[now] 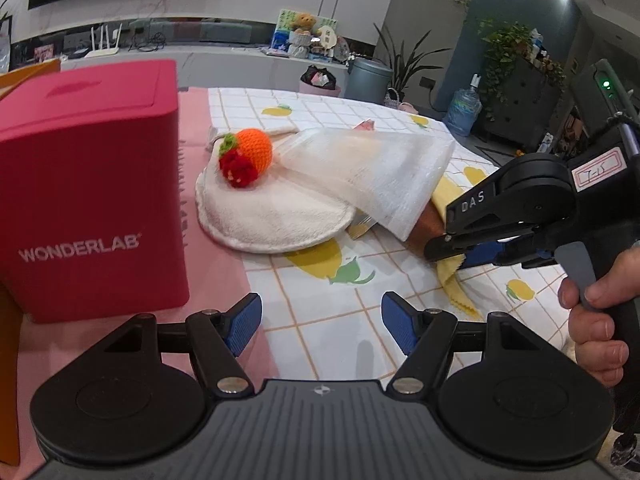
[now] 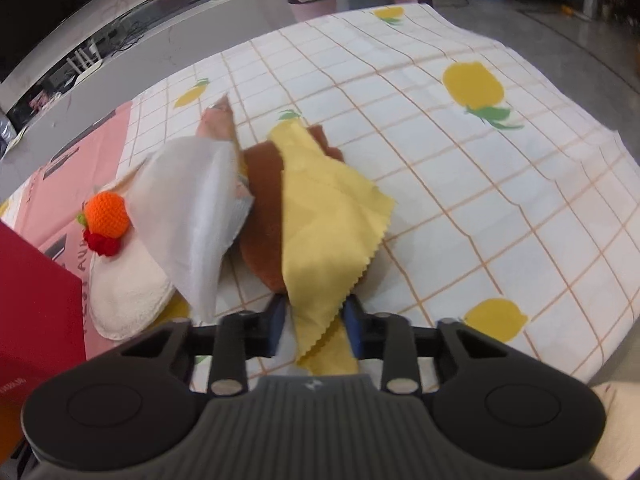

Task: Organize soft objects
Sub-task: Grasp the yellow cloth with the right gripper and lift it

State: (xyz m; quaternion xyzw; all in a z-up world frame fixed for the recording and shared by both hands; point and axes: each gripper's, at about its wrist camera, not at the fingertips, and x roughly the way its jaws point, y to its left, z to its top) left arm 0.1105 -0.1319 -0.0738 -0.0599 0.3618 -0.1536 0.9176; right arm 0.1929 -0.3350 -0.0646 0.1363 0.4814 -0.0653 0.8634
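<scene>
Right gripper [image 2: 314,318] has its jaws clamped on the yellow cloth [image 2: 328,216] lying over the brown pad [image 2: 262,216]; left gripper [image 1: 321,324] hangs open-jawed beside the red WONDERLAB box [image 1: 88,184]

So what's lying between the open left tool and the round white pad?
Only bare lemon-print tablecloth lies between the left tool and the round white pad, as the left wrist view shows.

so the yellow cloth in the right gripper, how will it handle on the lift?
Likely floppy: the yellow cloth already drapes in folds over the brown pad. Probably light, thin. It may drag that pad along.
</scene>
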